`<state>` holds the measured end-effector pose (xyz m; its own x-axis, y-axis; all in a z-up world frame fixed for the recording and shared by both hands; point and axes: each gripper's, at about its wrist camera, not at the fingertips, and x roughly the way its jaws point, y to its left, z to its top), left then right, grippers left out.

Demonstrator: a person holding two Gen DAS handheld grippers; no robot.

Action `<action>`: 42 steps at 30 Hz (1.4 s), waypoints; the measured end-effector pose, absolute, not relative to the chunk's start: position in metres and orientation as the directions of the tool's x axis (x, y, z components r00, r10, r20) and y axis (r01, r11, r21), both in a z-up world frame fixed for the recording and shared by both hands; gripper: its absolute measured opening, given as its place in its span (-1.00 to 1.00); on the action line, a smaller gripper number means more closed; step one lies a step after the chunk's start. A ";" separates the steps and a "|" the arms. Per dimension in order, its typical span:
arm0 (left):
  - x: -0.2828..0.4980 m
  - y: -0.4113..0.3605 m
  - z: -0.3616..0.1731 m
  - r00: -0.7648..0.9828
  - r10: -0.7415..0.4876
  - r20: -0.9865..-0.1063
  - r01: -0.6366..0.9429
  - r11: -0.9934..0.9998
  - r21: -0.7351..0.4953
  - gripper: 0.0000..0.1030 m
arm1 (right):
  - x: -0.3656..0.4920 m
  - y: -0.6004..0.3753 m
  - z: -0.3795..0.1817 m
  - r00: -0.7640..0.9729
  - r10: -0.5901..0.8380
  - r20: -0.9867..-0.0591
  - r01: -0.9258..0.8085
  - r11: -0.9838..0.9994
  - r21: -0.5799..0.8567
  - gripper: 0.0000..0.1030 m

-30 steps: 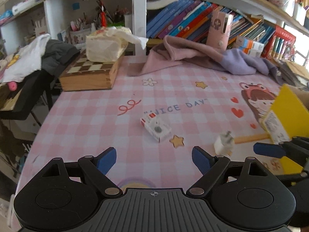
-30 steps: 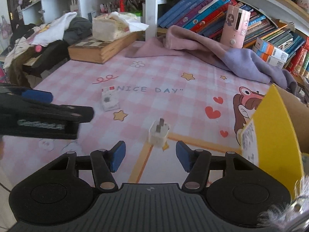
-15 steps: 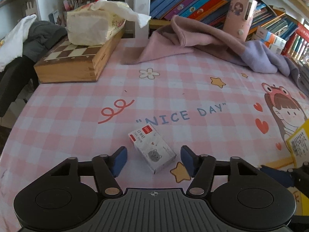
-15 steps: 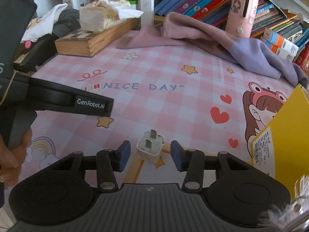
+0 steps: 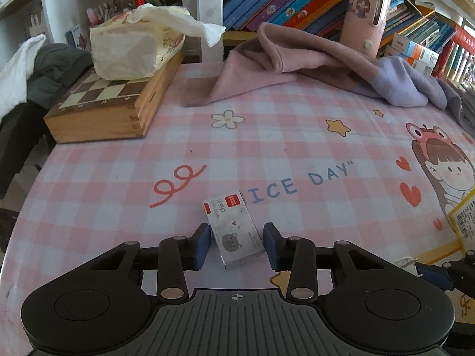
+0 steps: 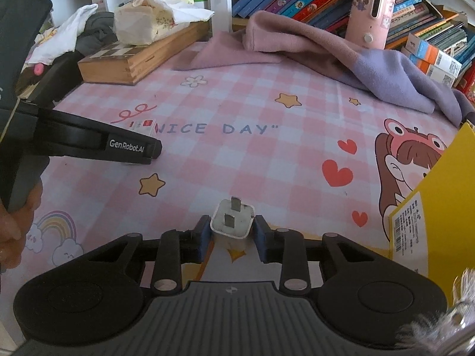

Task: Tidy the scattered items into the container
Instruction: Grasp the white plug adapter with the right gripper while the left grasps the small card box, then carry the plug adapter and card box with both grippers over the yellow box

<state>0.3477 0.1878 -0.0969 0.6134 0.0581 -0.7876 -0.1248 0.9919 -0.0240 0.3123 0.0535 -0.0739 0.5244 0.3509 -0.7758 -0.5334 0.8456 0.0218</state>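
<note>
Right gripper (image 6: 231, 233) pads pinch white plug adapter (image 6: 233, 218) by its sides, prongs forward, yellow container (image 6: 439, 207) off right; left gripper (image 5: 236, 244) brackets small box (image 5: 233, 231), left pad touching, unclamped — skewed box risks twisting out on closure.

Left gripper (image 5: 237, 244): matte black body, ribbed grey centre plate with small crosshair mark, two round black discs at sides, silver rivets on black linkage arms, blue pads on fingertips (image 5: 200, 241). Right gripper (image 6: 231, 238): same build. Side of left gripper carries white "GenRobot.AI" lettering. Bare skin of hand (image 6: 13, 231) at left edge.
</note>
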 end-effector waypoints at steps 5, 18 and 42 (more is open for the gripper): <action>0.344 0.200 -0.095 0.625 0.026 -0.780 -0.152 0.984 -0.089 -0.45 | 0.312 0.053 -0.072 0.517 0.355 -0.778 -0.541 0.841 0.025 -0.48; 0.255 0.216 -0.037 0.666 -0.136 -0.733 -0.139 0.943 -0.302 -0.45 | 0.277 0.025 -0.013 0.541 0.428 -0.724 -0.591 0.806 0.035 -0.48; 0.047 0.197 -0.007 0.659 -0.413 -0.629 -0.061 0.804 -0.592 -0.45 | 0.079 -0.024 0.035 0.526 0.460 -0.716 -0.603 0.795 0.068 -0.48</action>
<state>0.0470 0.1971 -0.0072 0.6588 -0.4130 -0.6288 -0.0613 0.8036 -0.5920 0.0794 -0.0235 0.0350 0.5260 0.4595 -0.7157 -0.6027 0.7951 0.0676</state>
